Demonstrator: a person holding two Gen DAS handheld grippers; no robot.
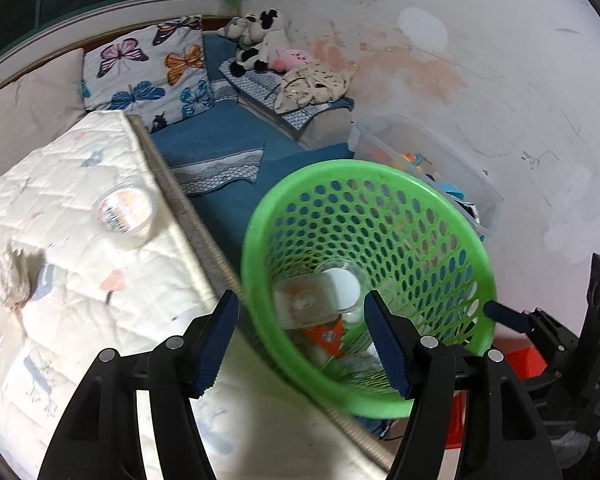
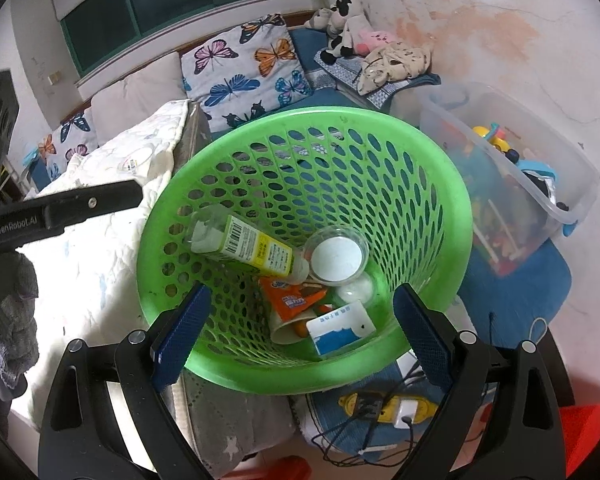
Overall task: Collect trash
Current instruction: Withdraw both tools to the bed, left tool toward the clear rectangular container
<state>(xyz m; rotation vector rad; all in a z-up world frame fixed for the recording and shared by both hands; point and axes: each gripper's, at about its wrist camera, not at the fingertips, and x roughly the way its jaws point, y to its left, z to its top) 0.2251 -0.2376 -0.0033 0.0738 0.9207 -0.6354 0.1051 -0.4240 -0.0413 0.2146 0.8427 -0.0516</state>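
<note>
Quilted white bedding (image 1: 80, 240) covers the bed, carrying a crumpled tissue (image 1: 16, 280) and a clear lidded cup (image 1: 126, 210) — beside it stands the green basket (image 2: 452, 216) holding a barcoded bottle (image 2: 256, 246). "GenRobot.AI" marks the left tool (image 1: 300, 336); both it and the right tool (image 2: 300, 328) gape apart, empty.

Quilted bed (image 1: 100, 320): clear plastic cup (image 1: 126, 214), crumpled tissue (image 1: 16, 280) lying on top.

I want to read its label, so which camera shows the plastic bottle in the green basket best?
The right wrist view: the bottle lies unobstructed in the green basket, barcode label facing up. The left wrist view shows only a blurred shape there.
</note>
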